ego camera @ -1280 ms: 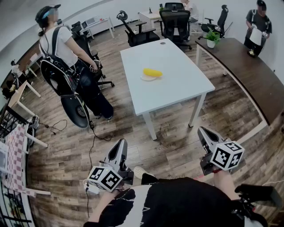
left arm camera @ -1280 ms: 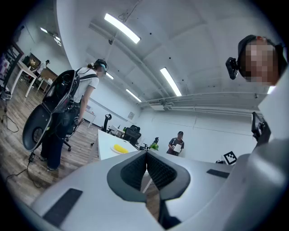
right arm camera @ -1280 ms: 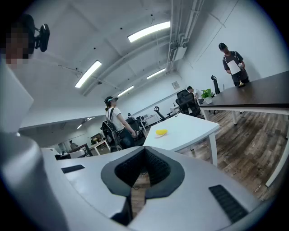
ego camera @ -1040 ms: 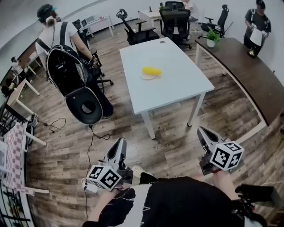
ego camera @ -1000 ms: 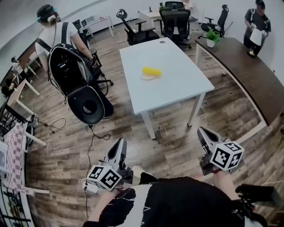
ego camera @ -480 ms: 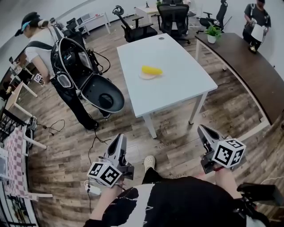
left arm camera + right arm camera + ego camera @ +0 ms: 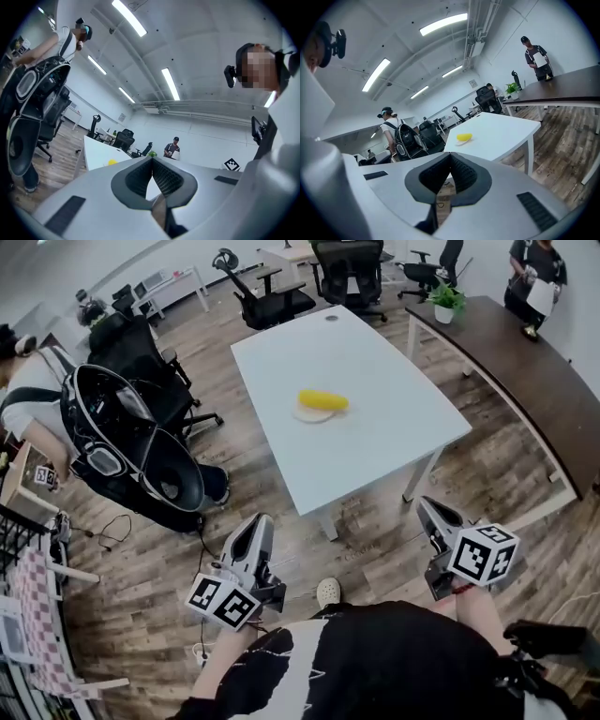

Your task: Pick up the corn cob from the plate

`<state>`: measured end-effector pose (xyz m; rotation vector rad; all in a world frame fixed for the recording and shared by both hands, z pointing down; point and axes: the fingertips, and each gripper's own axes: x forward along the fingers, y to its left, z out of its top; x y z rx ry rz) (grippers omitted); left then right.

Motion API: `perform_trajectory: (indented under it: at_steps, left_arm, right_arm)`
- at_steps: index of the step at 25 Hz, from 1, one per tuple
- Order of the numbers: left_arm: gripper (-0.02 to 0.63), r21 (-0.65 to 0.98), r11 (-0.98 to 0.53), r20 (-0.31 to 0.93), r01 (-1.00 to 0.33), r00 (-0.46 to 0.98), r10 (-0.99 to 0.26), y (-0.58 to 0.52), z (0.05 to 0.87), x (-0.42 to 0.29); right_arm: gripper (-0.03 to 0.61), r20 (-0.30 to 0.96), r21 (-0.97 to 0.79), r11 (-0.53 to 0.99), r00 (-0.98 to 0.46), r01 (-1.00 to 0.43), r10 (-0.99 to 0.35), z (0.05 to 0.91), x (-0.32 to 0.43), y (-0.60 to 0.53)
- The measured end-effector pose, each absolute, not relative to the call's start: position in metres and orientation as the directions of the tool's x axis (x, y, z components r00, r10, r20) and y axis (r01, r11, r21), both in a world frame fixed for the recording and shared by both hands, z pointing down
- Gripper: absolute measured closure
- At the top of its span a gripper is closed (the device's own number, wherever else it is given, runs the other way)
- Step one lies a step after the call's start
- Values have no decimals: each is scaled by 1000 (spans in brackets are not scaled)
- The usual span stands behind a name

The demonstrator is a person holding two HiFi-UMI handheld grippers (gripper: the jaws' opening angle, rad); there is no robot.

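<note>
- Head view showed the smooth yellow corn cob (image 7: 323, 400) lying on a small pale round plate (image 7: 302, 415) at upper centre, on the white rectangular table (image 7: 375, 442), well apart from both grippers.
- Left gripper (image 7: 255, 523) and right gripper (image 7: 427, 509) had their jaws pressed together, empty.
- Likely risk: the rounded cob could roll away, or the plate skid, if the jaws arrived unopened or off-centre.

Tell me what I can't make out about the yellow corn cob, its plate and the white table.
Yellow corn cob: too small in every view to show kernels.
Pale flat plate: head view, partly under the cob.
White table: left gripper view, partly behind the left gripper body.
Small dark spot at table's far end: head view, too tiny to identify.
</note>
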<state>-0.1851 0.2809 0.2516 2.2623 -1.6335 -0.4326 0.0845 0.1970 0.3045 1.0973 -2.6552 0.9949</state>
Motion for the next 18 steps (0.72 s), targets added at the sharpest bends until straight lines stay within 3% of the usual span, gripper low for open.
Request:
perform_trajectory:
  at_steps: [8,12,18]
  left_arm:
    - [601,371,-450,-80,-812,455,-887,220,241,-220]
    - [601,397,-473,-107,-786,472,-875,193,243,-241]
    - [601,400,-472,-54,-786,493,-868,164,260,-256]
  right_arm:
    - [565,288,-554,489,-706,-674,-646,303,31,154]
    - [565,250,-572,478,-697,-667,-672,301,14,137]
    - [565,298,-548,444,-662,-709,-688,315,-1,120]
